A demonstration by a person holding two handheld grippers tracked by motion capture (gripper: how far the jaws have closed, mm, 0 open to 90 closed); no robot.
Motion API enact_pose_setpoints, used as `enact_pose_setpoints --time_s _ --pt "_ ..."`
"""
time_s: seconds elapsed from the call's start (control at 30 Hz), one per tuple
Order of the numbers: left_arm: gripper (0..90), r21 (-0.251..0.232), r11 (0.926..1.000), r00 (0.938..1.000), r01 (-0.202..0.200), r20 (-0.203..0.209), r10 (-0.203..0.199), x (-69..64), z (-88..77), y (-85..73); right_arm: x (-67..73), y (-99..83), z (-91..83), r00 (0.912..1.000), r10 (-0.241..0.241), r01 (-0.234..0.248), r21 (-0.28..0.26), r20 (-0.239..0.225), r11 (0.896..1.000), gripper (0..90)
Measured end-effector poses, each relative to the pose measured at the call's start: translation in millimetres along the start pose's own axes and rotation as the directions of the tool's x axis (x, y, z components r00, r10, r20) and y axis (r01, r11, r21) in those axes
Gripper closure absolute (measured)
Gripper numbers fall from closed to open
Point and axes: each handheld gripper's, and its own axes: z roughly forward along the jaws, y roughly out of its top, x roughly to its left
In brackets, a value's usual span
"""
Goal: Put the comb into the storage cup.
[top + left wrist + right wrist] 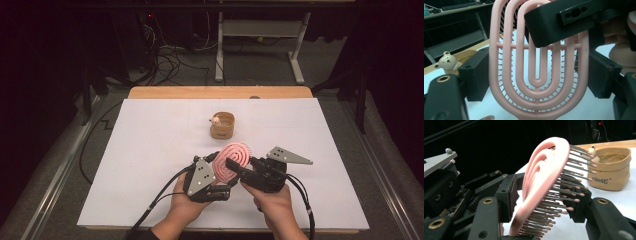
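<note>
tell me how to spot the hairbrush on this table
On the white table, look near the front edge, where two hands bring black grippers together. Between them stands the brush: pink, oval, with looped ribs and thin bristles, unlike the tan cup behind it.

Black left gripper [212,172], black right gripper [239,167], grey three-cornered plates, black cables, brass screw inserts
</note>
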Motion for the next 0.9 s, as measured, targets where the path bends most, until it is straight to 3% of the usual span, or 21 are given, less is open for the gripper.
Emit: enact_pose_setpoints --time_s 0.3,0.9 --pt "18.1 -0.002 0.9999 0.9999 -0.013 0.003 0.013 -2.4 0.0 0.6 0.3 1.3 -2.7 0.9999 0.013 -0.013 -0.018 0.001 1.0 57.3" --pt "18.0 -0.007 0.9991 0.999 -0.042 -0.018 0.042 -4.8 -2.0 4.5 5.3 4.9 -6.1 0.9992 0.036 -0.036 -0.025 -0.018 0.999 61.5"
